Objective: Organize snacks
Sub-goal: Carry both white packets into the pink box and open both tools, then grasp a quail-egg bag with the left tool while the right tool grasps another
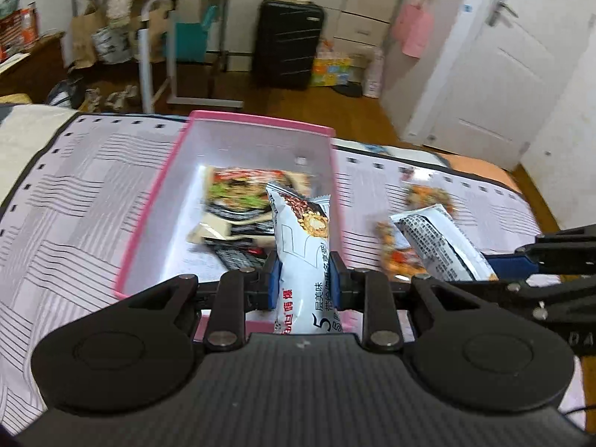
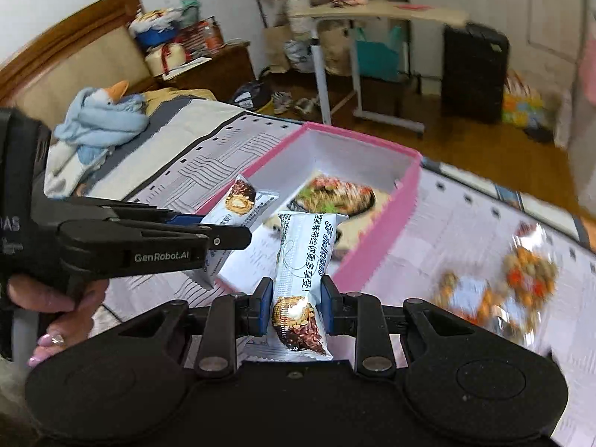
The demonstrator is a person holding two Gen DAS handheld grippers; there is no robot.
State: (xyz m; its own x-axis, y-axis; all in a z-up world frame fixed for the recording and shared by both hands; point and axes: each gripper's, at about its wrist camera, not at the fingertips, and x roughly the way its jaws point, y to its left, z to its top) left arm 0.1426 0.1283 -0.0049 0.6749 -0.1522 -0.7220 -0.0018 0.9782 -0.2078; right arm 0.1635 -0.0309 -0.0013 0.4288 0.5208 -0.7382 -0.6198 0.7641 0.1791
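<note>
In the left wrist view the left gripper [image 1: 303, 279] has its jaws clamped on a white snack bar [image 1: 303, 246] over the pink box [image 1: 156, 201] – ready to drop in – and in the right wrist view the right gripper [image 2: 296, 300] likewise pinches a second white bar [image 2: 303, 272] beside the box's near corner on the bed [image 2: 465, 216].

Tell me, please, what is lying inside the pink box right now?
Inside the pink box lies a flat snack packet printed with a food photo, over dark packets. The white bar in the left gripper covers part.
</note>
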